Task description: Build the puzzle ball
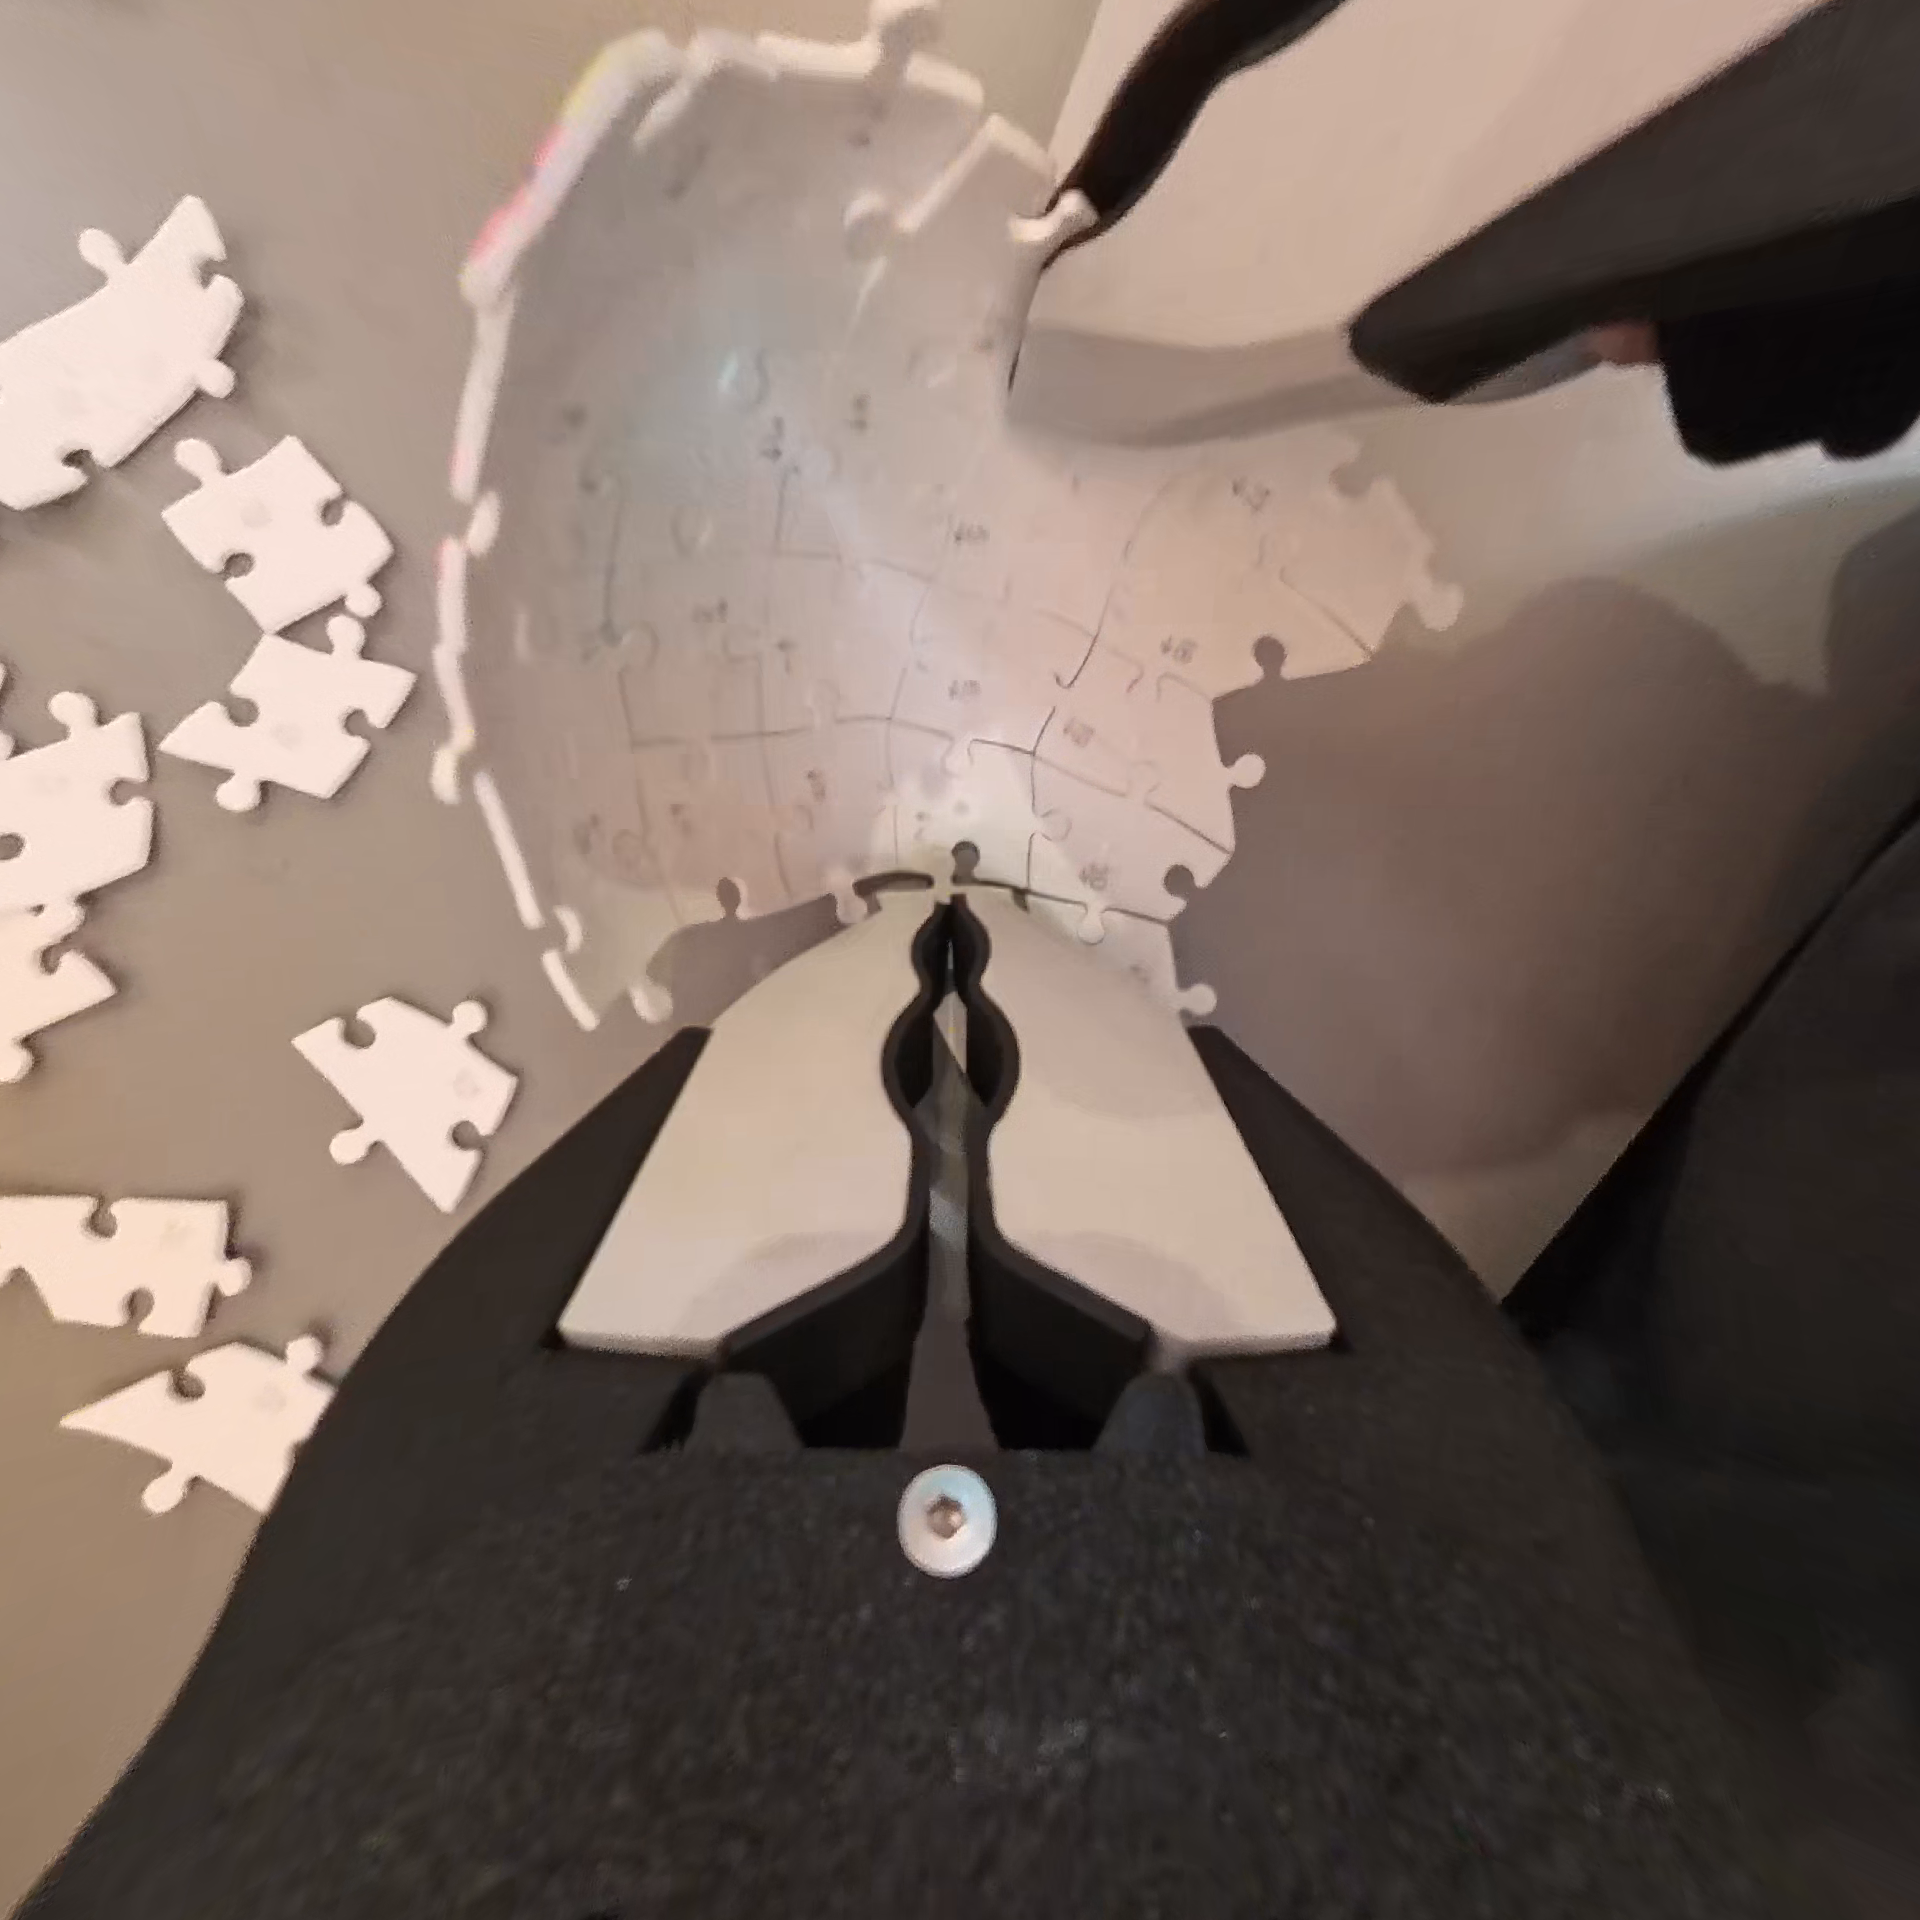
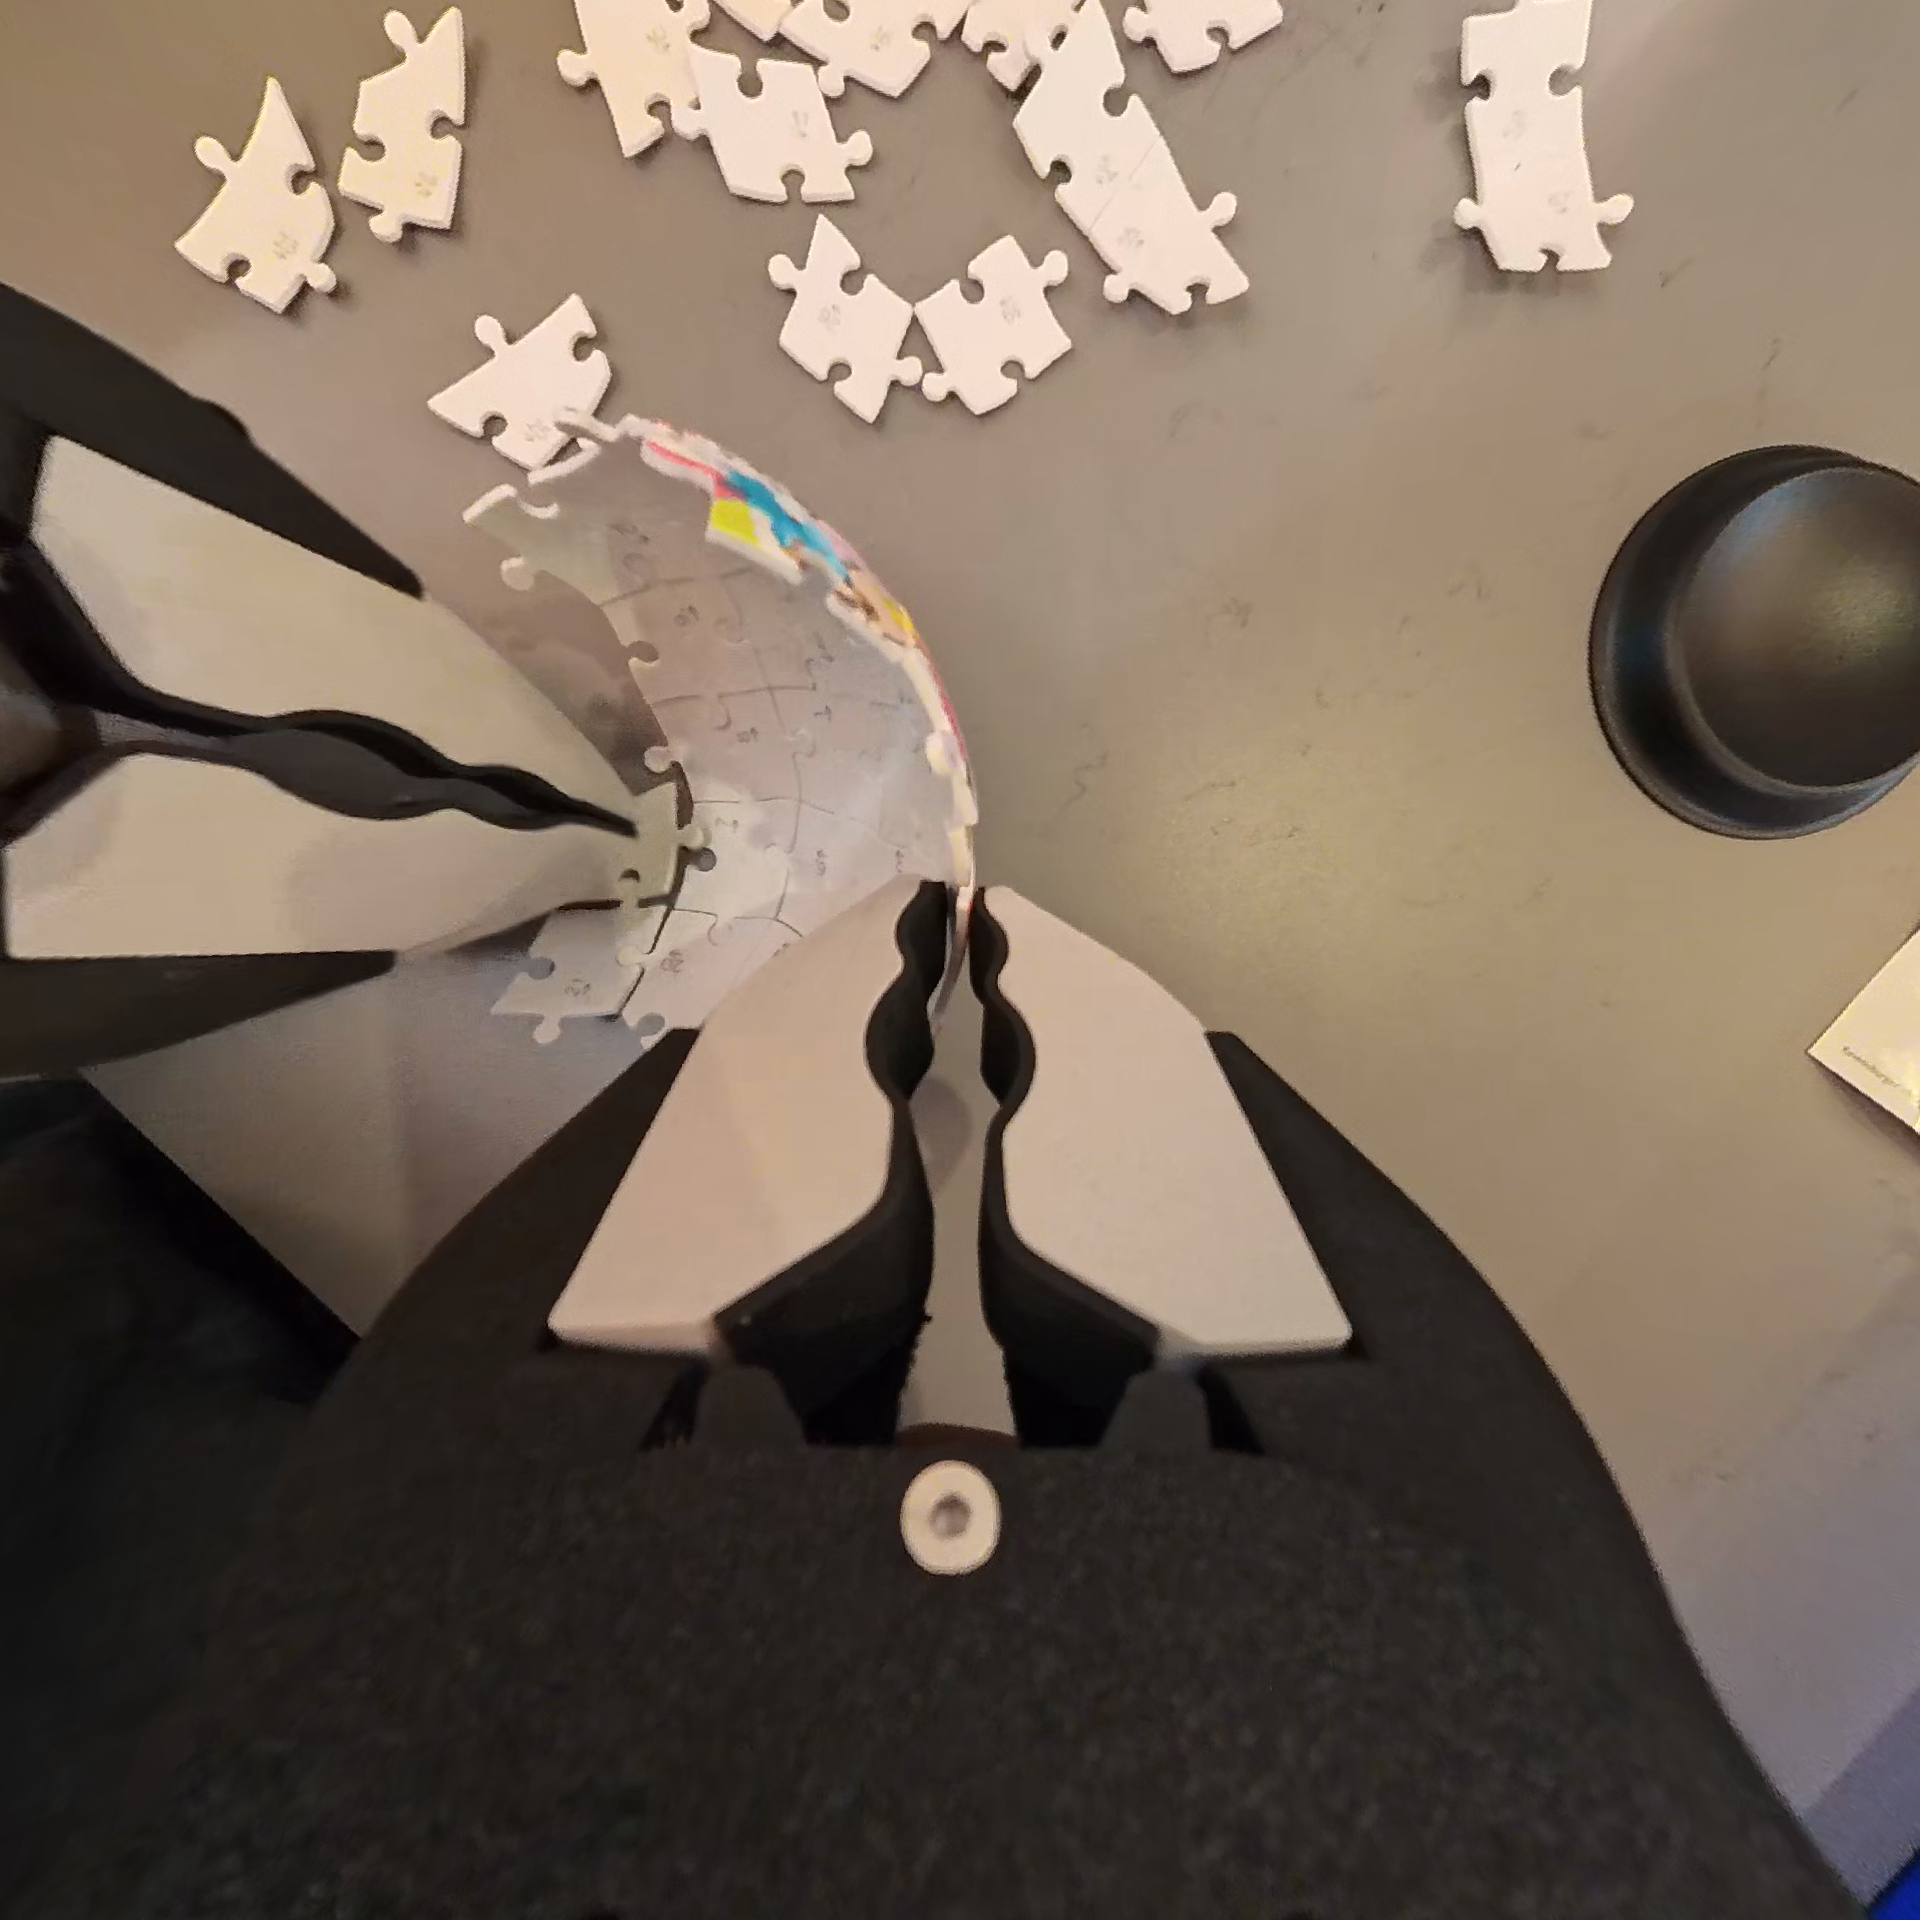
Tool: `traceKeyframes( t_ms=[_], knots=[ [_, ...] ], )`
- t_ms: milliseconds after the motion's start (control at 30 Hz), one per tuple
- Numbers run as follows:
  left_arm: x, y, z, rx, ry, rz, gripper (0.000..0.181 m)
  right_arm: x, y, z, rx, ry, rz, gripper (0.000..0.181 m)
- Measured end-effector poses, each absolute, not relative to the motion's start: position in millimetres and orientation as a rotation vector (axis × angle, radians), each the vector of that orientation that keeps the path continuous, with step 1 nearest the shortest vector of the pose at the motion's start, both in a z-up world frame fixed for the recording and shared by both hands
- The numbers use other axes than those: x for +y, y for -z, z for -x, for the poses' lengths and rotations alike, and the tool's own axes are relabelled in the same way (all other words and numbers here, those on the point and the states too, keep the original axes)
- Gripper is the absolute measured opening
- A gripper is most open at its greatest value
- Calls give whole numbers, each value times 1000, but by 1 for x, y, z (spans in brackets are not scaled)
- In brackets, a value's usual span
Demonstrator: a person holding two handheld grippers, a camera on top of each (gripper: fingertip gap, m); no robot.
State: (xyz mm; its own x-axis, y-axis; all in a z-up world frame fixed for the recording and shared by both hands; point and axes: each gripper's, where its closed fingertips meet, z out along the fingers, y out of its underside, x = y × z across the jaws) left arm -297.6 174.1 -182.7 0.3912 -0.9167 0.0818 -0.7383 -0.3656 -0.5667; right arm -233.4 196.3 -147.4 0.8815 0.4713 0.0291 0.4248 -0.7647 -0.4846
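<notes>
1. Left wrist view: the left gripper point(image 1: 951, 914) is clamped on the lower rim of the half-built puzzle ball point(image 1: 831, 582), held above the grey surface point(image 1: 312, 125). The right gripper point(image 1: 1065, 208) pinches the far rim. Pulling the two apart would likely pop the interlocked seams.
2. Loose pieces point(image 1: 275, 530) lie to the left.
3. Right wrist view: the right gripper point(image 2: 961, 909) is closed on the puzzle ball's point(image 2: 769, 727) edge; twisting could buckle the shell.
4. A black stand point(image 2: 1766, 634) and a paper leaflet point(image 2: 1881, 1039) sit right; loose pieces point(image 2: 852, 322) crowd the far side.
</notes>
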Motion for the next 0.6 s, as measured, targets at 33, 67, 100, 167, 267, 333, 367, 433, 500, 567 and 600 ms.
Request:
traceKeyframes(
  t_ms=[33, 67, 100, 167, 267, 333, 367, 433, 500, 567, 600],
  knots=[
    [176, 185, 296, 1430, 519, 2220, 0, 196, 148, 233, -650, -128, 2560, 4],
    [180, 187, 297, 1433, 468, 2222, 0, 196, 148, 233, -648, -127, 2561, 4],
    [182, 189, 298, 1443, 438, 2222, 0, 196, 148, 233, -648, -127, 2562, 4],
    [181, 192, 296, 1463, 436, 2235, 0, 196, 148, 233, -647, -125, 2566, 4],
    [177, 192, 294, 1476, 459, 2237, 0, 197, 148, 233, -649, -125, 2568, 4],
    [177, 193, 294, 1475, 450, 2241, 0, 198, 148, 234, -655, -121, 2567, 4],
    [177, 193, 294, 1474, 444, 2240, 0, 198, 147, 234, -659, -119, 2565, 4],
    [177, 193, 294, 1461, 438, 2247, 0, 199, 146, 235, -667, -115, 2563, 4],
    [178, 193, 293, 1445, 423, 2250, 0, 200, 146, 236, -668, -116, 2564, 4],
    [178, 191, 292, 1422, 424, 2248, 0, 200, 146, 236, -665, -115, 2567, 4],
    [178, 189, 291, 1408, 427, 2240, 0, 200, 147, 236, -664, -115, 2568, 4]
  ],
)
